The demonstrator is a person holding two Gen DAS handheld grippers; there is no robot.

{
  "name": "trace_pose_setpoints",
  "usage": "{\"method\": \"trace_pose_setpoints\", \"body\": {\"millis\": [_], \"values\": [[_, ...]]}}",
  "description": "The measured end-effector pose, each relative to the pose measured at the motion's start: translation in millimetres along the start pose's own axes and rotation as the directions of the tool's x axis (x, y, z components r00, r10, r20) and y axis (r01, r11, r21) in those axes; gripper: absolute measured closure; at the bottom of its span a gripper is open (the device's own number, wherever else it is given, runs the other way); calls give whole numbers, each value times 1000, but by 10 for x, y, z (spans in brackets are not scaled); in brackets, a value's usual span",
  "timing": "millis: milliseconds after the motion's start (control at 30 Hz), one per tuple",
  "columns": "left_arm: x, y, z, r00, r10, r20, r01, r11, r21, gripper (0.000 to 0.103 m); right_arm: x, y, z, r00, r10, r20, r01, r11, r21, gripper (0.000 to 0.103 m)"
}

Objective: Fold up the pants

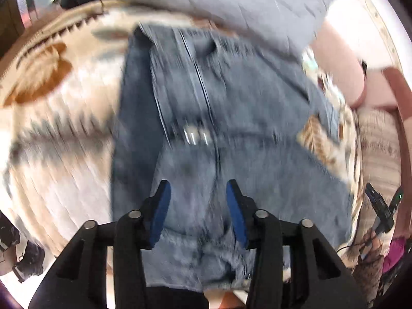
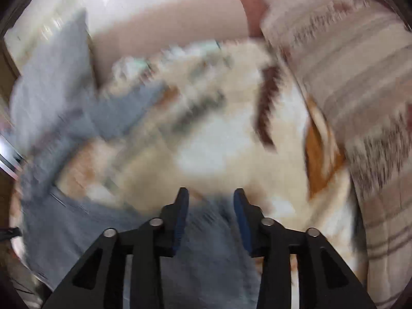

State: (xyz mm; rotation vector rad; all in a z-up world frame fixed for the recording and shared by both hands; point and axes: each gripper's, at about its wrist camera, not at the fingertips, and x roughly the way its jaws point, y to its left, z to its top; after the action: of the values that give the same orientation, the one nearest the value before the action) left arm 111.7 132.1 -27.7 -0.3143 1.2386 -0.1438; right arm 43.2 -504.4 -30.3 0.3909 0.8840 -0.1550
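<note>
The jeans (image 1: 206, 118) were observed lying on a patterned blanket (image 1: 64, 128), with a grey quilt (image 1: 231, 5) beyond them; both views were heavily blurred; fine detail could not be resolved. In the left wrist view the left gripper (image 1: 198, 188) was held over the near part of the jeans; its fingers were spread apart and nothing was gripped between them. In the right wrist view the right gripper (image 2: 209, 195) was likewise spread and empty, positioned above an edge of the denim (image 2: 200, 244), with bare blanket (image 2: 206, 154) ahead; a striped cover (image 2: 347, 77) was noted to its right. The step in hand was judged to be reaching for a grasp ahead of a fold; how many folds were already made could not be told. For a clean result, both near corners should be pinched through every layer; both sides should be lifted evenly; the edges should be matched before release.
</note>
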Motion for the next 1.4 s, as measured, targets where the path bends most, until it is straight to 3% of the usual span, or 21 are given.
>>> {"method": "trace_pose_setpoints", "body": {"millis": [33,133,200,400,433,467,500,567,600,633,667,700,800,867,933,1100,1167,1267,1333,1367,1400], "values": [[12,33,116,1000,6,7,-6,1000,-18,46,45,100,77,999,41,-4,-41,999,5,49],[141,150,392,1000,-8,-2,8,995,-100,46,363,451,327,980,193,-53,-191,981,35,46],[354,95,535,999,-21,-29,17,989,-149,46,676,704,416,967,240,-87,-236,971,45,46],[649,-50,649,997,-11,-81,2,993,-114,46,1633,979,534,960,125,-253,-113,992,59,47],[685,-58,662,996,-9,-88,0,995,-104,46,1692,1006,539,953,149,-265,-137,989,63,57],[718,-73,701,996,-10,-89,1,995,-102,46,1725,1064,580,945,173,-276,-167,985,44,94],[743,-81,744,996,-13,-87,4,995,-101,46,1686,1168,687,946,185,-264,-191,982,3,94],[771,-84,840,997,0,-79,-8,995,-102,46,1408,1379,1344,952,284,-116,-287,958,-13,95],[786,-82,876,997,5,-78,-14,994,-111,46,1238,1403,1692,939,343,-1,-343,939,8,93],[794,-76,907,997,7,-82,-17,992,-124,46,1102,1406,1971,934,345,97,-347,938,15,86],[792,-65,923,996,-2,-84,-10,991,-135,46,1023,1404,2187,941,301,157,-308,951,19,43],[778,-50,931,997,-12,-81,1,990,-139,46,1003,1400,2399,965,199,170,-207,978,28,0],[698,53,913,998,-35,-47,28,990,-135,45,1148,1339,2354,990,124,69,-121,992,-38,5],[698,115,924,998,-44,-38,38,988,-150,44,1259,1194,2079,995,99,-10,-100,993,-60,5],[751,175,933,997,-60,-46,50,982,-182,42,1427,992,1677,985,138,-102,-142,990,-26,6],[862,92,901,997,-32,-68,19,984,-178,38,1794,733,1001,939,266,-219,-240,961,138,21],[864,29,886,998,-24,-61,14,986,-165,36,1925,740,978,921,324,-215,-279,936,216,21],[881,-5,878,998,-23,-61,13,988,-155,35,2216,712,955,881,424,-209,-323,863,388,21],[898,-37,899,998,-9,-65,0,990,-138,35,2305,772,1008,889,406,-214,-295,863,410,25],[891,-43,910,998,-11,-63,3,991,-137,35,2307,815,1068,899,387,-206,-287,875,391,55],[882,-46,930,998,-16,-61,8,990,-138,35,2265,896,1242,896,397,-197,-311,880,359,96]]}}
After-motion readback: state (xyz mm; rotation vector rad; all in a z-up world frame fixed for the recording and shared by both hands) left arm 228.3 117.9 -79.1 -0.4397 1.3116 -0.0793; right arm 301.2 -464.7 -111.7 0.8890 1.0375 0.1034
